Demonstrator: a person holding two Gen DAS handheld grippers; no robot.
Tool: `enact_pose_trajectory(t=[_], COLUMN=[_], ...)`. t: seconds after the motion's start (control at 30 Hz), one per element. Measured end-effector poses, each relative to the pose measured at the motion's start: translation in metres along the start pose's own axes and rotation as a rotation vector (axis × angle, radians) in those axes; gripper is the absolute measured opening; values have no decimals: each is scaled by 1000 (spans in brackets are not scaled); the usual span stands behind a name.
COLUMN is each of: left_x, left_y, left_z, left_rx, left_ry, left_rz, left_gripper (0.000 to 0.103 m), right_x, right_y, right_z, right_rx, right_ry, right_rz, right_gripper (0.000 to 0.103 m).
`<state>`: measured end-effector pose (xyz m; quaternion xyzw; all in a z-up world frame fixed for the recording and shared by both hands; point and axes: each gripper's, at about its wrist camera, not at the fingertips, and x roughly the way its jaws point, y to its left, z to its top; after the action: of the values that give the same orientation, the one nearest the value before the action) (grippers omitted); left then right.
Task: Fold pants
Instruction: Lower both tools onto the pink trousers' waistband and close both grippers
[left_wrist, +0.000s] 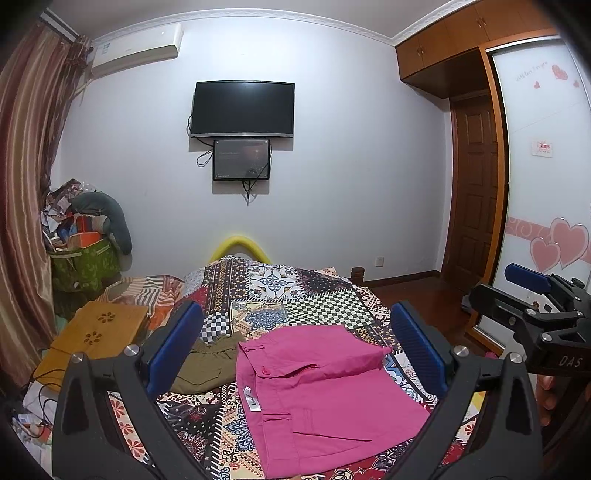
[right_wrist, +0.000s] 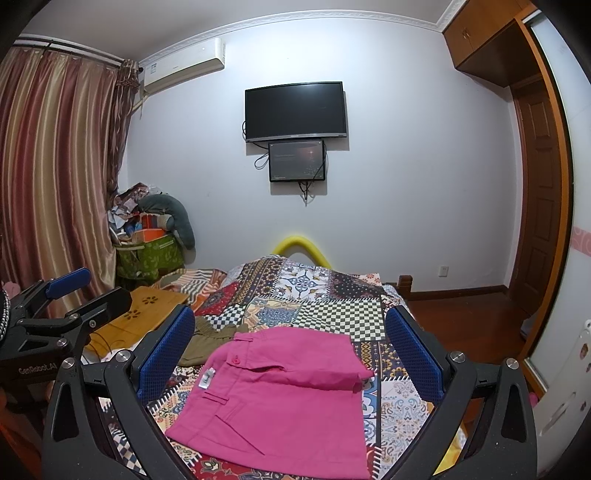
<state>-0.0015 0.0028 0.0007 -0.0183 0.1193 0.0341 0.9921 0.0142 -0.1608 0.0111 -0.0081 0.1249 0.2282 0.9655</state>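
Observation:
Pink pants (left_wrist: 317, 398) lie folded on the patterned bedspread (left_wrist: 303, 299), waistband with button and white label toward the left. They also show in the right wrist view (right_wrist: 284, 398). My left gripper (left_wrist: 295, 354) is open and empty, held above the pants. My right gripper (right_wrist: 290, 354) is open and empty, also above the pants. The right gripper shows at the right edge of the left wrist view (left_wrist: 535, 295); the left gripper shows at the left edge of the right wrist view (right_wrist: 62, 295).
An olive-green garment (left_wrist: 207, 365) lies left of the pink pants. A wooden lap desk (left_wrist: 96, 332) sits on the bed's left side. A green basket of clutter (left_wrist: 85, 258) stands by the curtain. Wardrobe and door are at the right.

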Motion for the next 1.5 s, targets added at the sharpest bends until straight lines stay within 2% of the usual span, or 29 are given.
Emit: enact_pose_trajectory(t=[0.4, 0.8, 1.0, 1.2, 1.5], left_x=[4, 37, 72, 120, 177], left_y=[1, 17, 24, 32, 36], left_z=[-3, -15, -31, -52, -83], left_rx=[-8, -54, -74, -82, -20], left_ry=[12, 64, 141, 260, 393], left_rz=[-5, 24, 59, 55, 74], left_gripper=[103, 103, 103, 103, 103], right_x=[2, 28, 46, 70, 106], right_y=[0, -23, -39, -56, -78], right_z=[-2, -19, -34, -50, -72], right_rx=[3, 16, 38, 55, 64], right_ry=[11, 108, 197, 288, 416], right_rz=[-4, -77, -93, -123, -137], right_gripper=[103, 103, 103, 103, 103])
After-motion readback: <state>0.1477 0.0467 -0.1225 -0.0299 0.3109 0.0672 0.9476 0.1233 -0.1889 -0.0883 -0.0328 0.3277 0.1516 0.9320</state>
